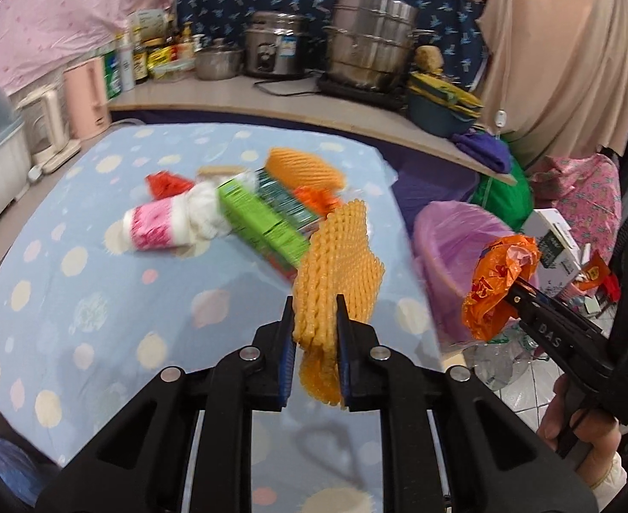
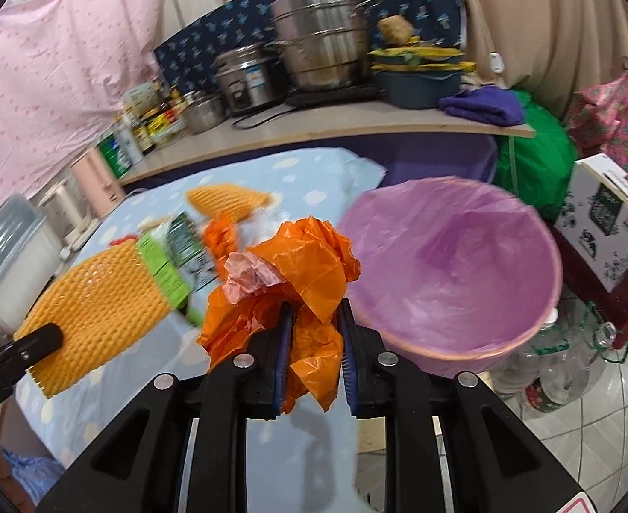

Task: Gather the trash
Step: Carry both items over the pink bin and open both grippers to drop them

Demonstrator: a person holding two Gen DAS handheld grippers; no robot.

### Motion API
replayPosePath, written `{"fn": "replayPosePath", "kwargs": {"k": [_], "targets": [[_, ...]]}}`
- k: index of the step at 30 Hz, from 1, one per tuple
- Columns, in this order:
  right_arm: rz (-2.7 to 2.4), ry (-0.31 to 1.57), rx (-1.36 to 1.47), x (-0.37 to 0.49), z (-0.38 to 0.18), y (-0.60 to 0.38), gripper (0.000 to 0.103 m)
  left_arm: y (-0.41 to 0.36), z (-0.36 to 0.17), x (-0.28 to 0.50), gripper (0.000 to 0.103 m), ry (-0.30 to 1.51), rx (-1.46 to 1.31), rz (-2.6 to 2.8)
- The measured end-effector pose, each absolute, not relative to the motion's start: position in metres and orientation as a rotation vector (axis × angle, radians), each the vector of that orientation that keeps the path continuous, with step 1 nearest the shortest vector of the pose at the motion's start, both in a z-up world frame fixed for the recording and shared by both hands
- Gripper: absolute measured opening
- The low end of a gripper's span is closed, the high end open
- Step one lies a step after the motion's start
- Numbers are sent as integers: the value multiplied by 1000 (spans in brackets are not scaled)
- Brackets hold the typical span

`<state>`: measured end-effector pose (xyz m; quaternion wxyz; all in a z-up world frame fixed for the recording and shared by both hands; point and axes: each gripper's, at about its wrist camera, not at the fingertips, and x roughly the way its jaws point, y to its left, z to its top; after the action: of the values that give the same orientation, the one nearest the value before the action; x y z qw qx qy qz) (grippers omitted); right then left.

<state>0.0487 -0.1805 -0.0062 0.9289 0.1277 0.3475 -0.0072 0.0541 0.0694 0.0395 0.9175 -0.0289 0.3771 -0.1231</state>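
Left tongs (image 1: pixel 314 312) clamped on a yellow foam net (image 1: pixel 339 265), held above the dotted surface (image 1: pixel 79 282); right tongs (image 2: pixel 314 320) clamped on a crumpled orange bag (image 2: pixel 301 273) beside the pink-lined bin (image 2: pixel 527 222).

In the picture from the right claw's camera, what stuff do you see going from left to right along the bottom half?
Left claw → yellow foam net → orange plastic bag pinched in the right claw → bin with the purple liner → white box.
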Motion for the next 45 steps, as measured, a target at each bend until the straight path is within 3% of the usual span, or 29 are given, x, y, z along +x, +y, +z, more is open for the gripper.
{"fn": "replayPosePath", "kwargs": {"k": [8, 20, 23, 25, 32, 45], "targets": [[-187, 687, 299, 72, -12, -257, 20, -18, 48, 89, 16, 738, 0, -399], [-264, 772, 335, 113, -60, -306, 24, -122, 3, 147, 17, 800, 87, -499], [-280, 784, 342, 115, -66, -311, 33, -136, -10, 156, 27, 821, 115, -512], [-288, 768, 353, 113, -66, -313, 46, -142, -15, 159, 38, 823, 128, -502], [-294, 738, 355, 111, -57, -315, 47, -136, -14, 160, 58, 802, 117, -459], [-229, 727, 325, 106, -40, -278, 48, -95, -4, 154, 68, 789, 73, -346]]}}
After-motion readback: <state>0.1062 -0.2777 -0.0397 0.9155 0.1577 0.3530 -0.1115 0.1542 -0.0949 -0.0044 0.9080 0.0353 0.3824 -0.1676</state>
